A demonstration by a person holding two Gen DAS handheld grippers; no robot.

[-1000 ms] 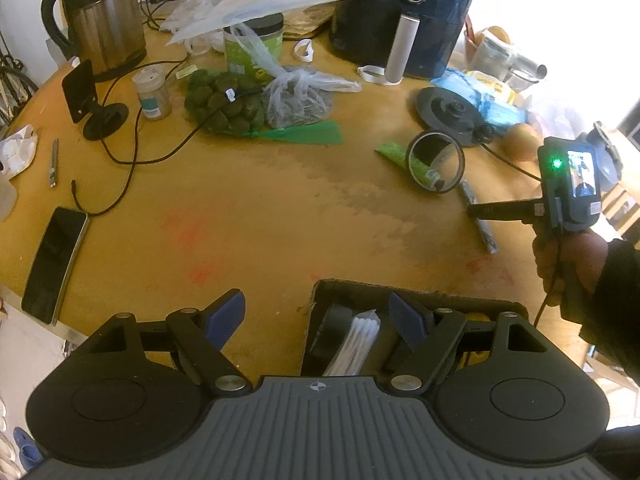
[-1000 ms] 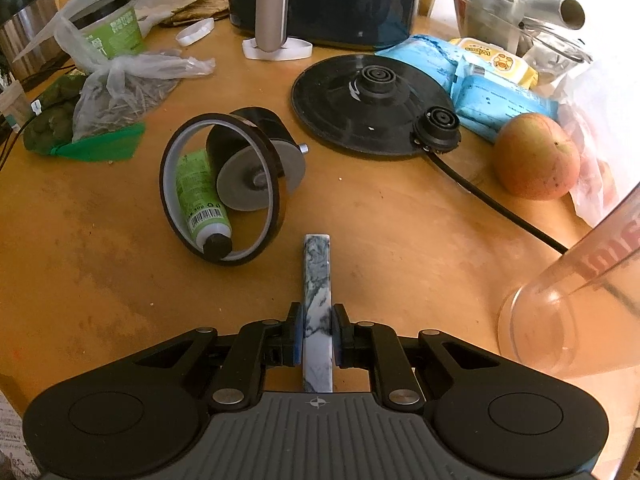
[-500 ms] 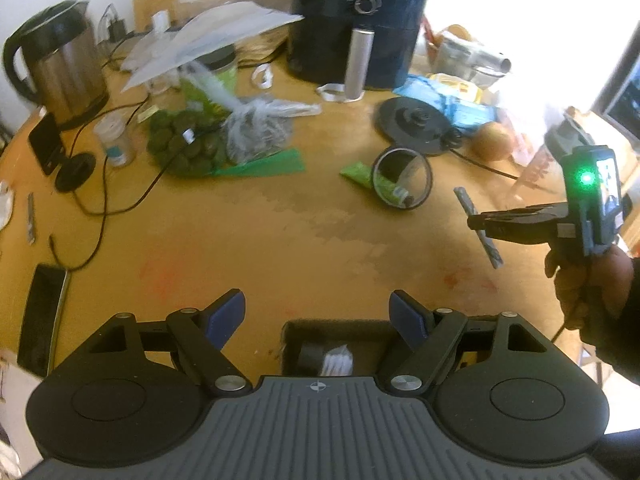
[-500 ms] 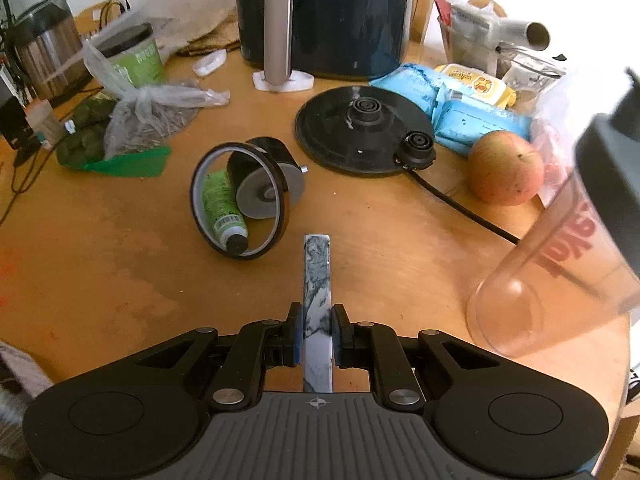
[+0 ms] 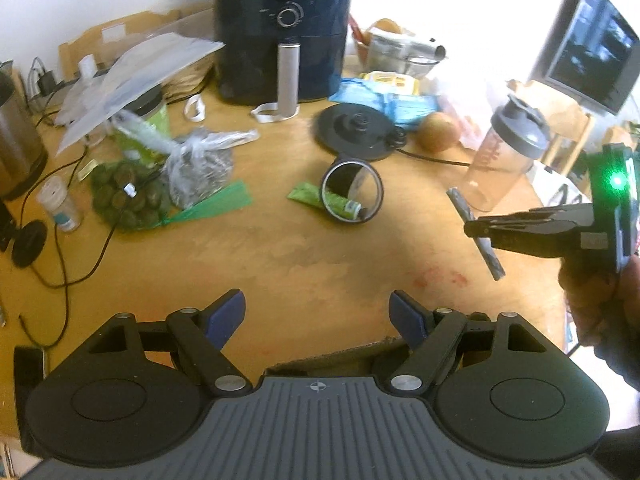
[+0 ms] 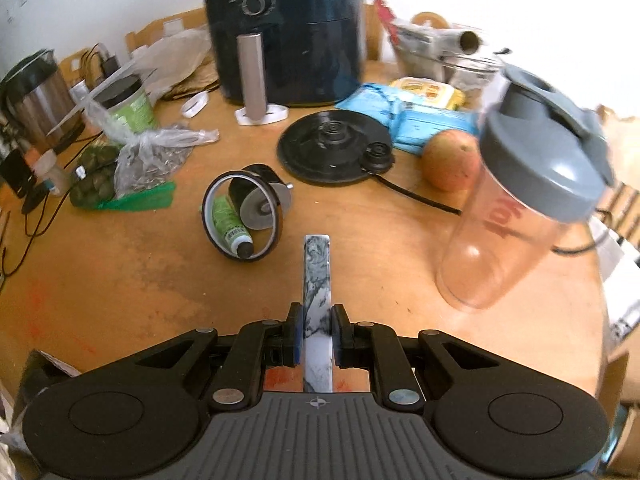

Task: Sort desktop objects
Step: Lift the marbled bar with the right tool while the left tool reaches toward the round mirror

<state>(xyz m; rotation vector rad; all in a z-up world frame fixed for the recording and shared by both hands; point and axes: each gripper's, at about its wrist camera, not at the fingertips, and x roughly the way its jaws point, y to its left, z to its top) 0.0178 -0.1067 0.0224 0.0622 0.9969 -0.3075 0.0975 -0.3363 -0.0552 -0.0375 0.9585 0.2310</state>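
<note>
My right gripper is shut on a slim marbled grey-and-white stick, held clear above the wooden table. From the left wrist view the same right gripper shows at the right with the stick slanting through it, a hand below. My left gripper is open with nothing between its blue pads, above the near table edge. A dark box peeks out just beneath it. A round mirror and a green tube lie mid-table.
An empty shaker bottle stands close on the right. Behind are an apple, a kettle base with its cord, a dark air fryer, blue packets, bags of greens, a kettle and loose cables.
My right gripper has lifted the marbled stick off the table and drawn back. The left gripper has pulled back and rolled, so the box has slid almost out of its view.
</note>
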